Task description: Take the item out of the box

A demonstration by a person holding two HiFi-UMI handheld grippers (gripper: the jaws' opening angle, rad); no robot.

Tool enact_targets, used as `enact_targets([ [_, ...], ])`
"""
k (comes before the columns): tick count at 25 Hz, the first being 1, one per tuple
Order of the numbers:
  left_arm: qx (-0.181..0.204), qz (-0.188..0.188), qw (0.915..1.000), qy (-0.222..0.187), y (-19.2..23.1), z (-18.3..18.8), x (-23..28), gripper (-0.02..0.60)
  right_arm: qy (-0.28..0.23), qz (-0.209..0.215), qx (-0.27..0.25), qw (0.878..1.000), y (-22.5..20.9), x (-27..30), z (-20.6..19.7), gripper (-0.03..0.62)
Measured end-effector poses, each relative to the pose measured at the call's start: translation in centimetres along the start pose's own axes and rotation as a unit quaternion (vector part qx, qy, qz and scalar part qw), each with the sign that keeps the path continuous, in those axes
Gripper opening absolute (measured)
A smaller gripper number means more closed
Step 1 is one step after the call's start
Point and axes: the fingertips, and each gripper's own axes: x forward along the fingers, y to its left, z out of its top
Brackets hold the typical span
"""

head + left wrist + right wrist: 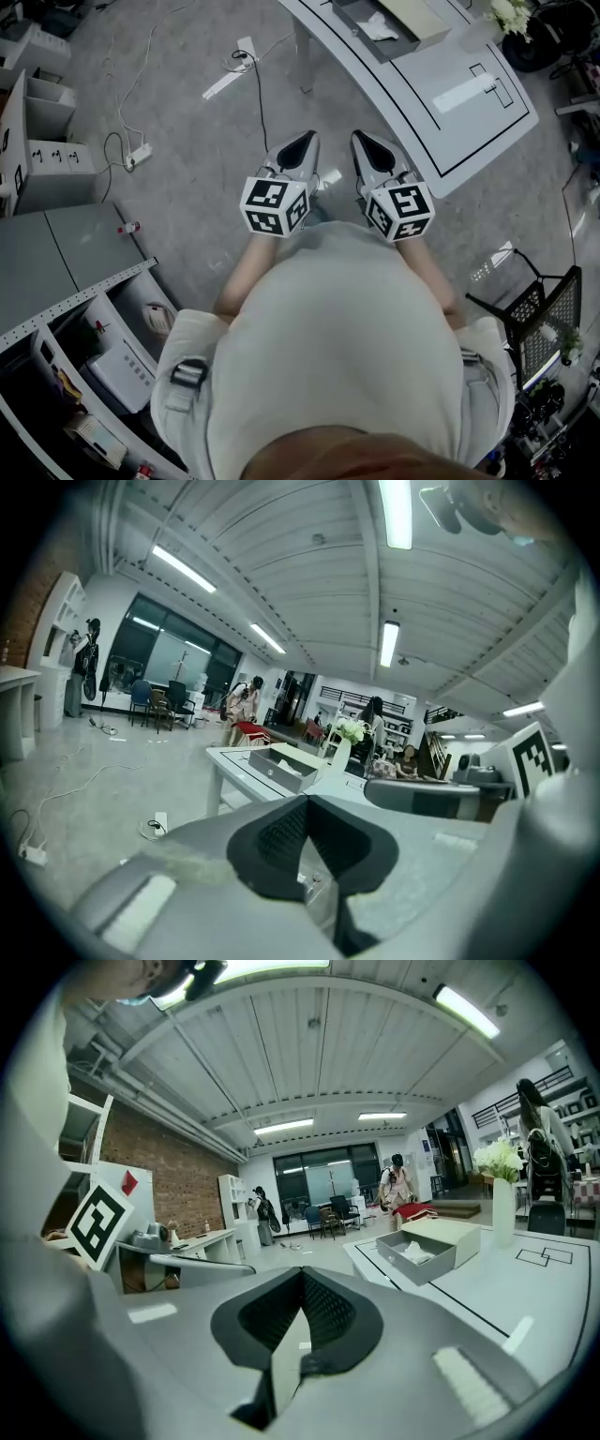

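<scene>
Beside the table (469,131), nothing held.
The left hand-held gripper (298,142) and right hand-held gripper (367,141) have jaws pressed together, empty; the white item (415,1252) lies inside the open grey box (417,1270) on the table.

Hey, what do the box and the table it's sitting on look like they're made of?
Box: likely cardboard, matte grey, with thin flat walls and sharp edges. Table: probably laminate or painted board, smooth white, faintly glossy, with black lines marked on top.
</scene>
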Motion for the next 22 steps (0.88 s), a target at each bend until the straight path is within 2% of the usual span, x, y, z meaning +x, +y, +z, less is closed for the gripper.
enact_targets([
  [13,0.025,-0.059,0.9979,0.01,6.6,3.8,4.3,0.0,-0.011,-0.048,0.003,0.999,-0.7,8.1,1.8,-0.003],
  [22,0.02,-0.086,0.9959,0.015,8.9,4.8,5.5,0.0,-0.002,-0.081,-0.008,0.997,-1.0,9.4,2.5,-0.002],
])
